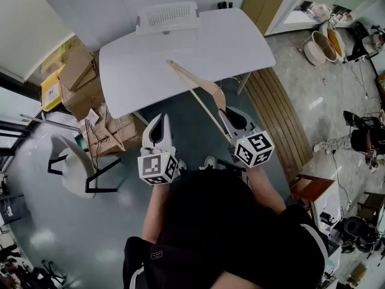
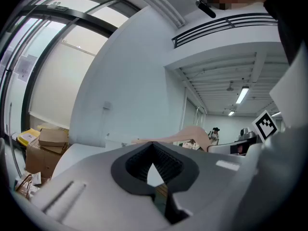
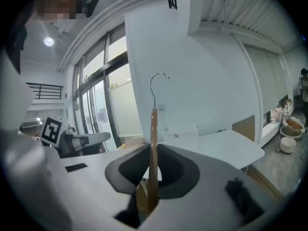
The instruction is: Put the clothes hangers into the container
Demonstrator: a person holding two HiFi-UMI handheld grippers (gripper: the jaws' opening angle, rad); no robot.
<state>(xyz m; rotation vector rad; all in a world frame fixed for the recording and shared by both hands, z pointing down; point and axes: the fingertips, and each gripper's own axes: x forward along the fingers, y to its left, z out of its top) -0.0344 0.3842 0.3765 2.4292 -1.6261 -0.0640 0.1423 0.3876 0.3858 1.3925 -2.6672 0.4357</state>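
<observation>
A wooden clothes hanger (image 1: 198,89) is held out over the near edge of the white table (image 1: 240,41), and my right gripper (image 1: 224,113) is shut on its near end. In the right gripper view the hanger's wood (image 3: 153,143) stands upright between the jaws, its metal hook (image 3: 157,80) on top. A white slotted container (image 1: 167,18) sits at the table's far edge. My left gripper (image 1: 159,119) hovers below the table's near edge, to the left of the right one. Its jaws are shut with nothing between them (image 2: 153,166). The hanger (image 2: 187,134) shows beyond them.
Cardboard boxes (image 1: 81,83) are stacked left of the table, with a white chair (image 1: 75,164) in front of them. A slatted wooden board (image 1: 274,113) lies on the floor to the right, and a brown chair (image 1: 307,188) stands nearer.
</observation>
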